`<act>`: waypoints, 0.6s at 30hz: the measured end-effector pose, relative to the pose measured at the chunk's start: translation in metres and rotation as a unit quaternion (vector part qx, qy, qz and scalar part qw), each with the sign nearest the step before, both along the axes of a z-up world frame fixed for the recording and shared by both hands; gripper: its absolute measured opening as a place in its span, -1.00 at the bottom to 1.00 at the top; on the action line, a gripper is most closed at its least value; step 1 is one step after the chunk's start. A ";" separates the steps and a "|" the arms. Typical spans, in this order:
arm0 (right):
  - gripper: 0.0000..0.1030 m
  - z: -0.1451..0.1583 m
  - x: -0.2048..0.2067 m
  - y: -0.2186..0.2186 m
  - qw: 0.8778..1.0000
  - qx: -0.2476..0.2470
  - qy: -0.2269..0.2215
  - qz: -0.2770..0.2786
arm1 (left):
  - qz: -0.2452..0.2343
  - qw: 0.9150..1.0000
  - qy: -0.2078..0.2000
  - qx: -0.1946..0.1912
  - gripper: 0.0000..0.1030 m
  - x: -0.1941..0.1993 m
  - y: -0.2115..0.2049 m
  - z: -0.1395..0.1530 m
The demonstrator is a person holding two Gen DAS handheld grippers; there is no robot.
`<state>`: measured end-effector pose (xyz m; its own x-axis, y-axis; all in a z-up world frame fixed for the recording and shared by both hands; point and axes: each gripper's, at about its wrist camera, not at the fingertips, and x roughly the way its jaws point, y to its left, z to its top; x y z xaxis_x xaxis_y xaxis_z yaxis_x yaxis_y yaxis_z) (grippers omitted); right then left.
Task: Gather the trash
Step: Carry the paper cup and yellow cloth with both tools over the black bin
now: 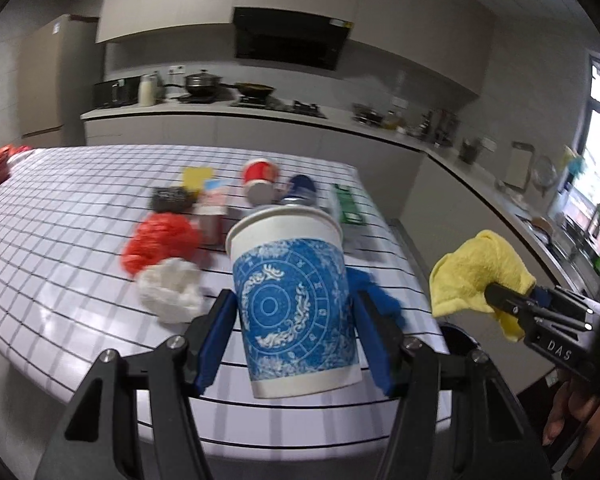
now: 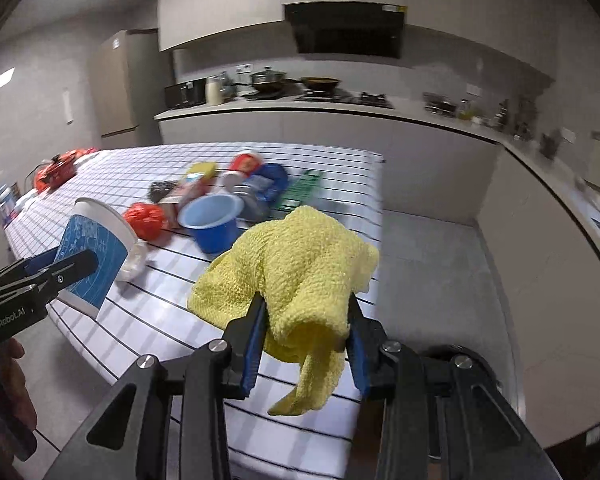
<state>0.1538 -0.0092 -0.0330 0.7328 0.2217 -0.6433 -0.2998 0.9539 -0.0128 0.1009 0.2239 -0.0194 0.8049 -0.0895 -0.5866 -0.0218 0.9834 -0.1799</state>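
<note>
We lift two pieces of trash clear of the checked table (image 2: 172, 312): our left gripper (image 1: 294, 308) is clamped on a blue-patterned paper cup (image 1: 296, 304), our right gripper (image 2: 306, 320) is pinched on a crumpled yellow cloth (image 2: 296, 264). Both loads hang above the table's near edge, the cloth to the right of the cup. Carrying them well means, in our judgement, a steady squeeze on the thin cup and a level path toward the dark bin rim (image 1: 458, 338) showing just beyond that edge. Farther along the table lie a red bag (image 1: 160, 246), white tissue (image 1: 172, 292), a blue bowl (image 2: 214, 220) and cans. Behind the table runs a grey kitchen counter (image 2: 340, 114) with a hob and pans.
</note>
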 end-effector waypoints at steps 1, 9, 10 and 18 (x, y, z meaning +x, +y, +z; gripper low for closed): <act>-0.25 0.001 -0.003 -0.014 1.000 0.000 0.000 -0.010 | -0.007 1.000 -0.001 0.000 0.18 0.000 -0.010 0.001; -0.25 0.003 -0.023 -0.104 0.998 0.000 0.001 -0.061 | -0.066 0.998 -0.002 0.007 0.18 -0.001 -0.092 0.005; -0.25 0.003 -0.025 -0.117 0.998 0.000 0.002 -0.067 | -0.074 0.997 -0.002 0.008 0.18 -0.001 -0.102 0.005; -0.25 -0.015 -0.031 -0.186 0.996 -0.006 0.024 -0.090 | -0.121 0.992 0.019 0.013 0.18 0.007 -0.173 -0.009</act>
